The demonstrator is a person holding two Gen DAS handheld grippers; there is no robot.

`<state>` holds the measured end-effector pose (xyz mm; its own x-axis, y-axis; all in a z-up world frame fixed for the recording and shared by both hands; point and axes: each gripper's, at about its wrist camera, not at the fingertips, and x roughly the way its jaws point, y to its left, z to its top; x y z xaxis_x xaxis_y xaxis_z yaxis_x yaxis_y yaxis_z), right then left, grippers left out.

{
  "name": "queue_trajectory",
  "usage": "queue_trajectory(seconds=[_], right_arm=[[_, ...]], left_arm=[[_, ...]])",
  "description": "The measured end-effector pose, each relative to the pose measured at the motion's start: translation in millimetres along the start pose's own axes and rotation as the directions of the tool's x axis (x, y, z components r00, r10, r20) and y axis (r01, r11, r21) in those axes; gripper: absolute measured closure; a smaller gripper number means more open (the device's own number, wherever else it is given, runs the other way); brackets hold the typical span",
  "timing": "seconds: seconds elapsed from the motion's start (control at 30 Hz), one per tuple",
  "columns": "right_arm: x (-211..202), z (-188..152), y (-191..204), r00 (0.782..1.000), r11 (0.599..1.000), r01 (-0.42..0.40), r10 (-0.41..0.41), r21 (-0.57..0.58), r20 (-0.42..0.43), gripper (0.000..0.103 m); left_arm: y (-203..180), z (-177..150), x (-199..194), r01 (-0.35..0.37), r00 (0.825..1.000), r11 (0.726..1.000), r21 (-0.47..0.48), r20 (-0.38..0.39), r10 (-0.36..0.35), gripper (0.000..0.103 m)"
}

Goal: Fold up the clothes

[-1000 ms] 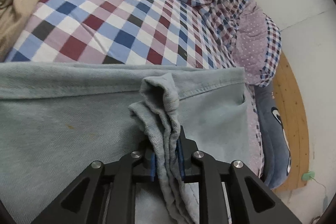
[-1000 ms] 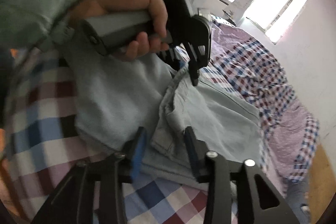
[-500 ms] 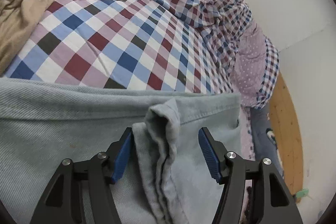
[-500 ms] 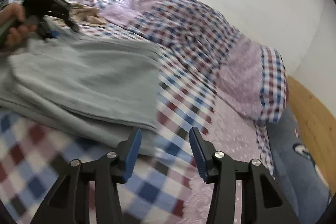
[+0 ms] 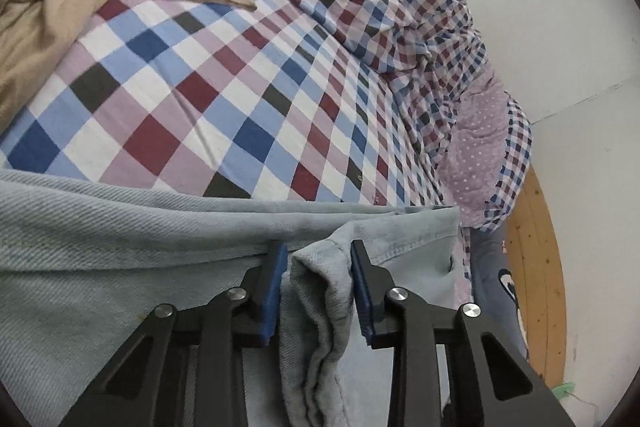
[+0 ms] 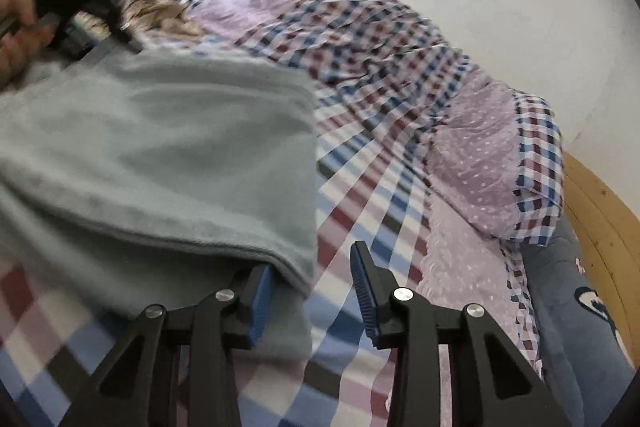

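Mid-fold, both grippers, left [image 5: 318, 281] and right [image 6: 310, 297], gape around the jeans' [image 5: 120, 247] edge; next, clamp and fold over.

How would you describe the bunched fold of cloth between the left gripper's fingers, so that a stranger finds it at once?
Start from the checked bed sheet, then the pale blue-grey garment spread across its near side. At the garment's right end a thick, upright bunch of fabric stands between the blue pads of the open left gripper; everything around it lies flat.
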<state>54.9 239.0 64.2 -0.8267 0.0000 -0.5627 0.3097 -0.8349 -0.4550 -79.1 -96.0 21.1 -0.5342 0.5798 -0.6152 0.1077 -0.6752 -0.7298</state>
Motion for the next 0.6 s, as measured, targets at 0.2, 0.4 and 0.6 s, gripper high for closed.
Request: queue_trajectory(seconds=[0.2, 0.4, 0.6], right_arm=[[19, 3, -9, 0.997, 0.997, 0.052, -0.048, 0.057, -0.060, 0.077], [29, 1, -11, 0.992, 0.996, 0.070, -0.063, 0.063, -0.108, 0.102], [-32, 20, -10, 0.989, 0.989, 0.140, -0.138, 0.040, -0.050, 0.103]], left_arm=[[-2, -2, -1, -0.001, 1.000, 1.000, 0.015, 0.021, 0.001, 0.072], [5, -2, -1, 0.019, 1.000, 1.000, -0.023, 0.022, -0.019, 0.076], [7, -5, -1, 0.013, 1.000, 1.000, -0.028, 0.029, -0.012, 0.078]])
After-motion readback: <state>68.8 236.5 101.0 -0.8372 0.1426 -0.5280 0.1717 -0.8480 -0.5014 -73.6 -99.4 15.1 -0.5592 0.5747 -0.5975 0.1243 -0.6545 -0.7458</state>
